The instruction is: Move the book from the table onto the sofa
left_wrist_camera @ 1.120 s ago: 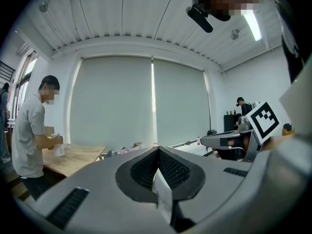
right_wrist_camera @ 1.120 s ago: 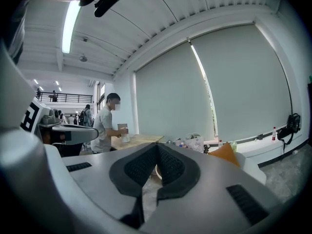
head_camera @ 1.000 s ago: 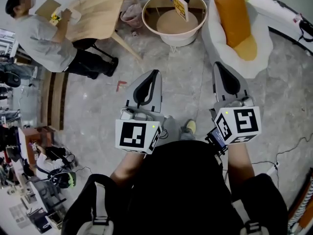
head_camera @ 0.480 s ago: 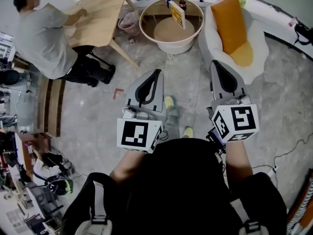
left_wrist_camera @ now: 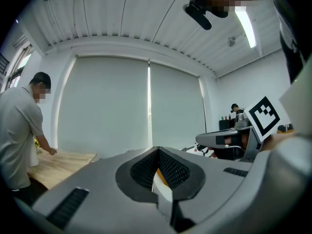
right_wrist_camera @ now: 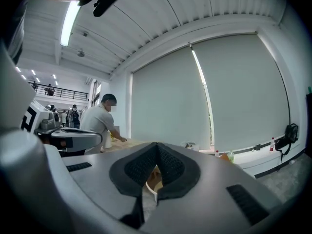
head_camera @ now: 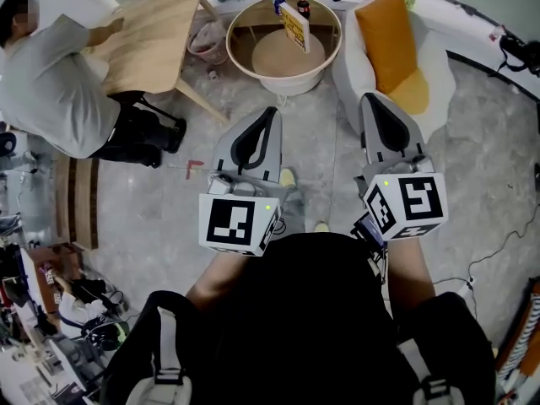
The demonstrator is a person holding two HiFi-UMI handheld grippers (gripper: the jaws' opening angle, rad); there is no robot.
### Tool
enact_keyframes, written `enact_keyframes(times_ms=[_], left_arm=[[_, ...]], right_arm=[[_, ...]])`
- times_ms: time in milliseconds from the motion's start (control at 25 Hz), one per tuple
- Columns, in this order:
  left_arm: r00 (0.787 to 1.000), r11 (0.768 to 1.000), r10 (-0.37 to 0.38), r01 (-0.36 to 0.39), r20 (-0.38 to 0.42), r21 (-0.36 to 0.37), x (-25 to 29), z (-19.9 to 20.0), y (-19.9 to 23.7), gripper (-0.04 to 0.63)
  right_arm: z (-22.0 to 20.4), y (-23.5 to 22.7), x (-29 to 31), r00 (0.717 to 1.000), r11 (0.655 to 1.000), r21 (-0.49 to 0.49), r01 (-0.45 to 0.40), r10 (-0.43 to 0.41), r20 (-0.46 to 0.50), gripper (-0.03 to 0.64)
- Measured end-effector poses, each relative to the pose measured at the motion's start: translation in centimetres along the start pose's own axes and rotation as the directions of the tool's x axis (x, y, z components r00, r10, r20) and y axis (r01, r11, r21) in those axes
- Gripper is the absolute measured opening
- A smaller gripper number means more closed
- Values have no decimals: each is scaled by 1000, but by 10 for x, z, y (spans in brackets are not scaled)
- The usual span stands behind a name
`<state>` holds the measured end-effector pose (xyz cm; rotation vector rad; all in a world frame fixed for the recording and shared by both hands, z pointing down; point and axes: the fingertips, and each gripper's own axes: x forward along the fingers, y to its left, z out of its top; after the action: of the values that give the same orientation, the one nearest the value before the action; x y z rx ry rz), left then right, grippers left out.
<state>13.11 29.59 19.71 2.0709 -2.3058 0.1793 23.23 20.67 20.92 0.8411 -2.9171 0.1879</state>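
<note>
The yellow, thin-looking book [head_camera: 295, 26] stands upright inside the round beige tabletop with a raised rim [head_camera: 283, 81], near its far side and close to two small bottles [head_camera: 289, 3]. Just to the right of that tabletop is the white sofa [head_camera: 437, 66] with an orange cushion [head_camera: 384, 36] leaning on its back.

Both tools are held low and roughly level in front of the person, pointing toward the furniture and well short of it. The left tool [head_camera: 270, 110] has its jaws closed tip to tip with nothing between them. The right tool [head_camera: 368, 99] is likewise closed and empty.

The book lies ahead of both tools, a little right of the left tool's line and well left of the right tool's. In the head view the left tool looks the nearer of the two, while the right tool points almost straight at the sofa. The book's visible top edge runs diagonally, from far left to near right.

My judgement is that the task is at the approach stage. Either tool must open before it can close across the book's thin edge.
</note>
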Motion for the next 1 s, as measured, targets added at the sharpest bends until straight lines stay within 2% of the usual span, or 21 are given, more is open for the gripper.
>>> enact_keyframes(times_ms=[600, 840, 1000], left_arm=[[999, 998, -26, 25, -18, -63, 75, -5, 64, 11], [999, 997, -38, 36, -35, -65, 99, -10, 84, 11], [999, 996, -38, 36, -21, -81, 111, -7, 103, 11]], right_arm=[[6, -3, 102, 998, 999, 14, 34, -33, -48, 5], [2, -10, 130, 998, 999, 14, 31, -30, -61, 5], [4, -7, 151, 997, 999, 11, 32, -31, -69, 5]])
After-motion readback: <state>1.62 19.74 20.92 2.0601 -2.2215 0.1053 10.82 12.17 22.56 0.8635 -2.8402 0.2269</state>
